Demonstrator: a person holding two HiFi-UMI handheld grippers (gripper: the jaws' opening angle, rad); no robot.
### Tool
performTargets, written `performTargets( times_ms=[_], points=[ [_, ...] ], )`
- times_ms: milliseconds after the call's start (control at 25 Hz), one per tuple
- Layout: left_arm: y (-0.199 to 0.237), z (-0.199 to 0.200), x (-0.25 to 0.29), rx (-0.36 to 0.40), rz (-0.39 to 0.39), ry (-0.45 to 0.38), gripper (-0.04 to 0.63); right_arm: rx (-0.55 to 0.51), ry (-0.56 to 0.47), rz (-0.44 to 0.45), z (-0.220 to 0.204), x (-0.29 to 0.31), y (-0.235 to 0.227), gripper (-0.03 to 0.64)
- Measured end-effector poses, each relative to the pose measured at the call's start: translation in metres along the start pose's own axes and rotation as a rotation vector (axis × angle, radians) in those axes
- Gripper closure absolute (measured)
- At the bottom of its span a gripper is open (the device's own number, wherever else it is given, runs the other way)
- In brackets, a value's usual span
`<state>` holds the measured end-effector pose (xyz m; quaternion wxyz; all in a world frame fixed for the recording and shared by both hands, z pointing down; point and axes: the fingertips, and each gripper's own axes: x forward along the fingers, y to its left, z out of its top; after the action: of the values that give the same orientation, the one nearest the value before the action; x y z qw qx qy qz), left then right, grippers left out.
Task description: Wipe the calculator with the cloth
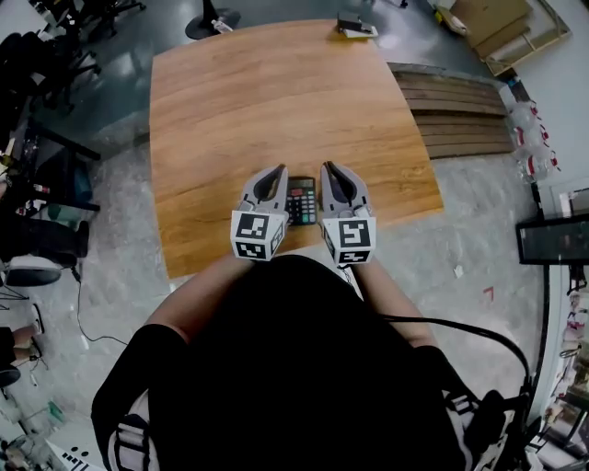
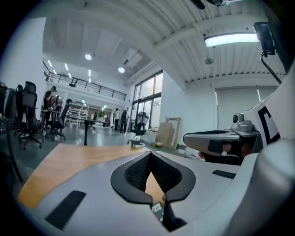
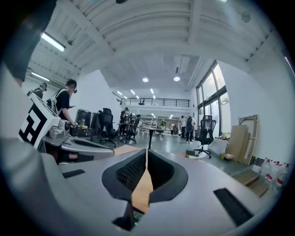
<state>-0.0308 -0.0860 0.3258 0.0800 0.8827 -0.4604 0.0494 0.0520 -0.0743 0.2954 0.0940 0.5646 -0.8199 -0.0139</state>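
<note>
A dark calculator (image 1: 301, 200) lies near the front edge of the wooden table (image 1: 276, 101), seen between my two raised grippers. The left gripper (image 1: 276, 170) hangs above its left side and the right gripper (image 1: 329, 167) above its right, both pointing away from the person. In the left gripper view the left gripper (image 2: 150, 154) has its tips together with nothing between them, and a sliver of the calculator (image 2: 158, 211) shows below. In the right gripper view the right gripper (image 3: 146, 151) is likewise shut and empty, above a corner of the calculator (image 3: 137, 216). No cloth is in any view.
A small device (image 1: 356, 28) sits at the table's far edge. Stacked wooden planks (image 1: 460, 115) lie on the floor to the right, with water bottles (image 1: 534, 138) and cardboard (image 1: 497, 23) beyond. Office chairs and desks (image 1: 46, 55) stand at the left.
</note>
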Motion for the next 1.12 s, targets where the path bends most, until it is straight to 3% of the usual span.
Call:
performTargets(
  times_ms=[120, 280, 1120],
  points=[
    [-0.005, 0.034, -0.006, 0.03, 0.008, -0.105, 0.588, 0.01, -0.076, -0.005, 0.027, -0.004, 0.006, 0.601],
    [-0.006, 0.054, -0.015, 0.04, 0.026, -0.162, 0.589, 0.033, -0.102, -0.009, 0.039, -0.006, 0.013, 0.601],
    [-0.022, 0.056, -0.033, 0.042, 0.09, -0.166, 0.589, 0.087, -0.109, 0.007, 0.037, -0.032, 0.01, 0.602]
  ],
)
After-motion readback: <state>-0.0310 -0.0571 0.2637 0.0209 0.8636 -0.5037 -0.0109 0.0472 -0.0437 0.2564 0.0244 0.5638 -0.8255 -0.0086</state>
